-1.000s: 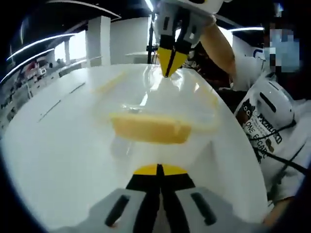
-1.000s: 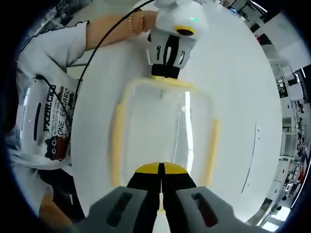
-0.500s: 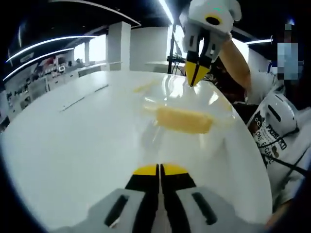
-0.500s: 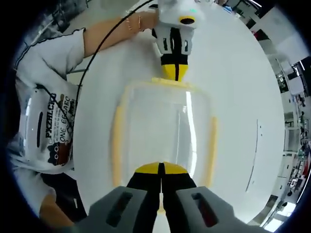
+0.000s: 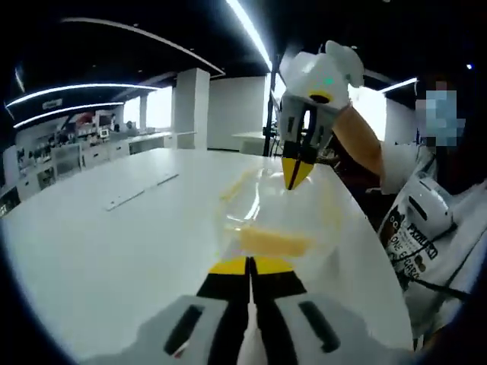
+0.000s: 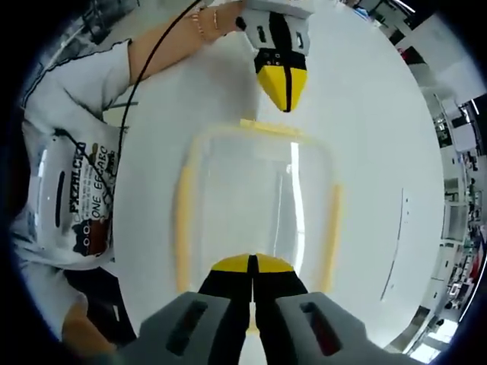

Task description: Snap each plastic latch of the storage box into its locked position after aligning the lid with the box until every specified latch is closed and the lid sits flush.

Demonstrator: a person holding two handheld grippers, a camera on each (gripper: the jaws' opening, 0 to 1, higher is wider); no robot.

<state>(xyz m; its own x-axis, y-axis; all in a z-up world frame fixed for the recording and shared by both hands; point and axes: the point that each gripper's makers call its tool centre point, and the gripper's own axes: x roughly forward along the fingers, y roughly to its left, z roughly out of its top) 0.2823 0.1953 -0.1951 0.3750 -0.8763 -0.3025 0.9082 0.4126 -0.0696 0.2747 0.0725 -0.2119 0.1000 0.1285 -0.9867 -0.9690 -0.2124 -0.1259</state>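
My right gripper (image 6: 252, 268) covers the storage box (image 6: 255, 201)'s near latch; the far latch (image 5: 275, 242) looks blurred in my left gripper view.

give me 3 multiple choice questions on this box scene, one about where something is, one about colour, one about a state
1. In the right gripper view, where is the left gripper relative to the storage box?
A. just beyond its far edge
B. inside it
C. under the table

2. What colour are the latches along the box's sides?
A. blue
B. yellow
C. red

3. How do the right gripper's jaws stand?
A. wide open
B. closed together
C. clamped on a cup

Key: 1 A, its tip lies past the far latch; 2 B, yellow strips line the clear box; 3 B, the tips meet with no gap.
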